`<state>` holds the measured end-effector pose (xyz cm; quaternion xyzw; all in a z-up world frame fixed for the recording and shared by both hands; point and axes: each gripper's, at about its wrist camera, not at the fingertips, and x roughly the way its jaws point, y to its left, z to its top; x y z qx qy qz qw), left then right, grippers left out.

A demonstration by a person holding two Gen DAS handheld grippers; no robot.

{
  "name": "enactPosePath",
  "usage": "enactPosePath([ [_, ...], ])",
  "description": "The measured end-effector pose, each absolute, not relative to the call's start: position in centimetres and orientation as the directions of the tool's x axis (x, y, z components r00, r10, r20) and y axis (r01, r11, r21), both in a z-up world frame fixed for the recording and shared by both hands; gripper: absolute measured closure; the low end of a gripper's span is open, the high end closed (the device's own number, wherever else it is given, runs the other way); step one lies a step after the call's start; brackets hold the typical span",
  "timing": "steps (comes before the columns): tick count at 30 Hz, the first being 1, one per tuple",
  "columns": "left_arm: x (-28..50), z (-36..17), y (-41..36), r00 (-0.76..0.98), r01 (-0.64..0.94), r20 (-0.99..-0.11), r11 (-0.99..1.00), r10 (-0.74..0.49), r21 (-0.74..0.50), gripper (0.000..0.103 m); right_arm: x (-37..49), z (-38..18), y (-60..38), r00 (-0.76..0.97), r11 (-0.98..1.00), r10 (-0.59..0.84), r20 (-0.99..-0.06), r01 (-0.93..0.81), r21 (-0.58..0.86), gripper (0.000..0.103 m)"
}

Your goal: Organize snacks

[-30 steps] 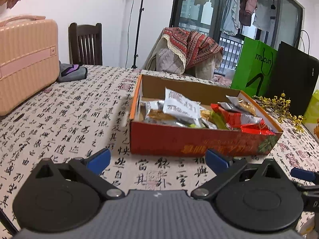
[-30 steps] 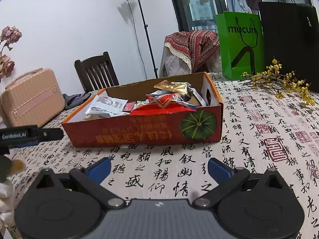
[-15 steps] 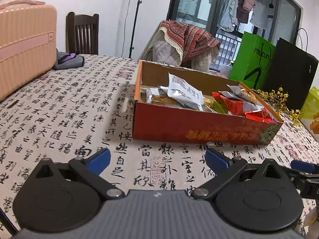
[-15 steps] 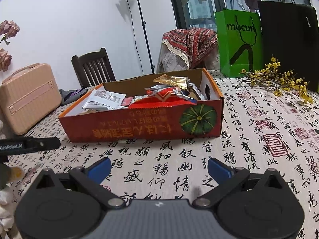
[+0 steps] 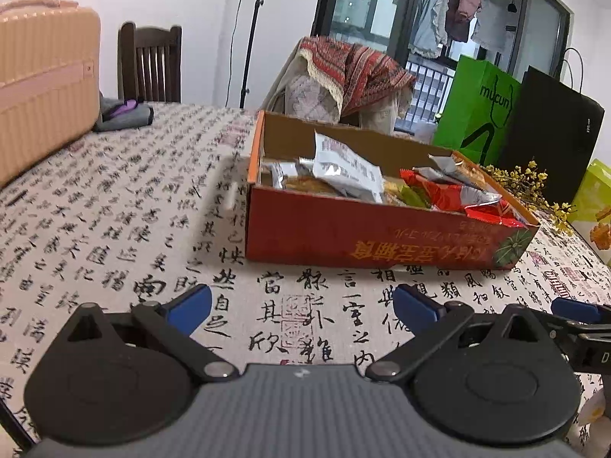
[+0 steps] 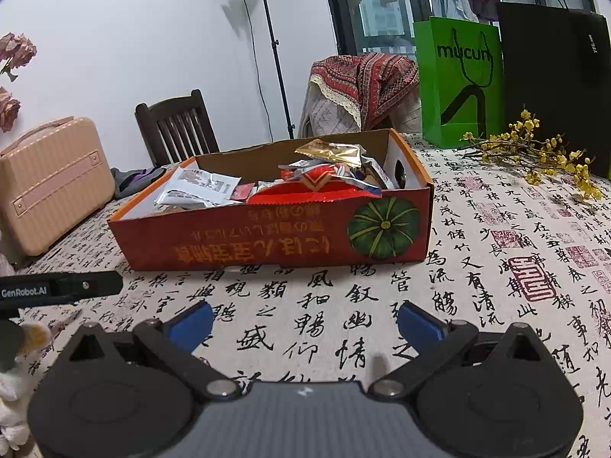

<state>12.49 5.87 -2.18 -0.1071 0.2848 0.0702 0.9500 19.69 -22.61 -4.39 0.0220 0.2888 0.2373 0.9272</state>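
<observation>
A red cardboard box [image 5: 382,236] [image 6: 267,240] with a pumpkin picture stands on the table, holding several snack packets: silver-white ones [image 5: 343,168] [image 6: 198,191], red ones [image 5: 450,194] [image 6: 324,187] and a gold one [image 6: 332,150]. My left gripper [image 5: 301,305] hovers open above the cloth just in front of the box, nothing between its blue-tipped fingers. My right gripper [image 6: 305,320] is open too, empty, a little short of the box's long side. The other gripper's tip shows at the right edge of the left view [image 5: 576,311] and at the left edge of the right view [image 6: 65,288].
The table [image 5: 114,236] carries a calligraphy-print cloth. A pink suitcase [image 5: 42,84] [image 6: 49,183] stands at the left. A green bag [image 6: 458,80], a black bag [image 6: 553,84] and yellow flower sprigs [image 6: 534,149] are at the right. Behind are a wooden chair [image 6: 175,126], a draped chair [image 6: 359,91] and a lamp stand [image 6: 275,61].
Both grippers have come closer to the box and dropped lower over the table. The box looks larger in both views. Both stay open and empty.
</observation>
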Motion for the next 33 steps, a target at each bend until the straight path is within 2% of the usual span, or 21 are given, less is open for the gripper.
enactPosePath([
  [6, 10.1, -0.9, 5.5, 0.859, -0.169, -0.505, 0.976, 0.079, -0.134, 0.000, 18.2, -3.2, -22.9, 0.741, 0.892, 0.439, -0.507, -0.425, 0.151, 0.000],
  [33, 7.2, 0.0, 4.5, 0.876, -0.129, -0.479, 0.986, 0.062, -0.108, 0.000, 15.6, -1.9, -23.4, 0.760, 0.892, 0.441, -0.478, -0.432, 0.136, 0.000],
])
